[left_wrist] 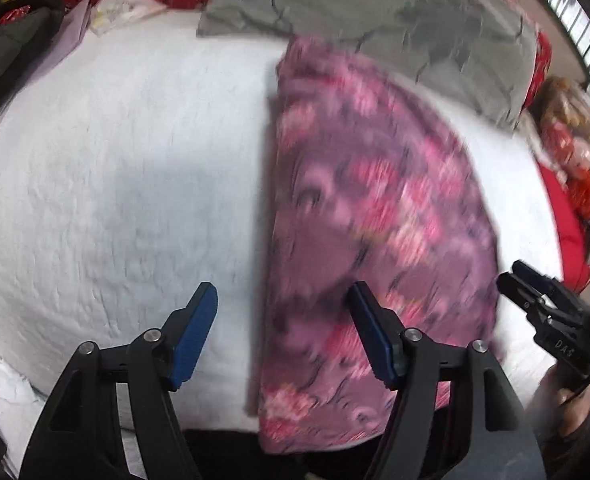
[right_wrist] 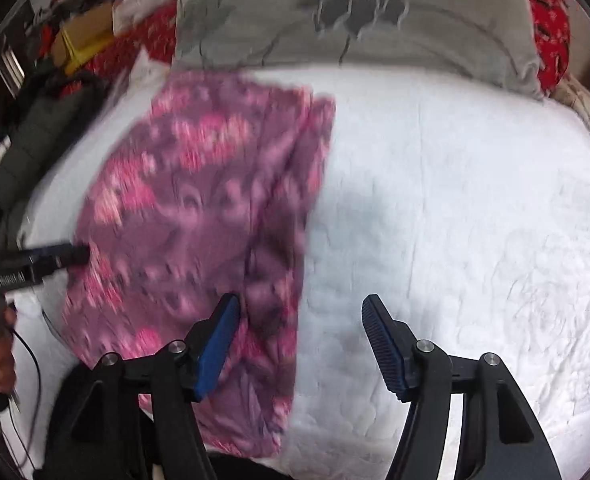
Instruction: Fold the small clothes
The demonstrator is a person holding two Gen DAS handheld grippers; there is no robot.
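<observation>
A white quilt (right_wrist: 455, 200) covers the bed and fills most of both views, its near edge cut off by the frames. Along its far edge lies a grey blanket (right_wrist: 355, 20), its ends out of view. The pink cloth (right_wrist: 199, 216) lies flat on the quilt, reaching from near the far edge to the near edge; its print is too blurred to make out. The left gripper (left_wrist: 283, 332) hovers over the cloth's near left edge, jaws apart and gripping nothing. The right gripper (right_wrist: 301, 344) hovers at the cloth's near right edge, jaws apart and empty. A hand (right_wrist: 1, 364) shows only partly at the frame's rim.
</observation>
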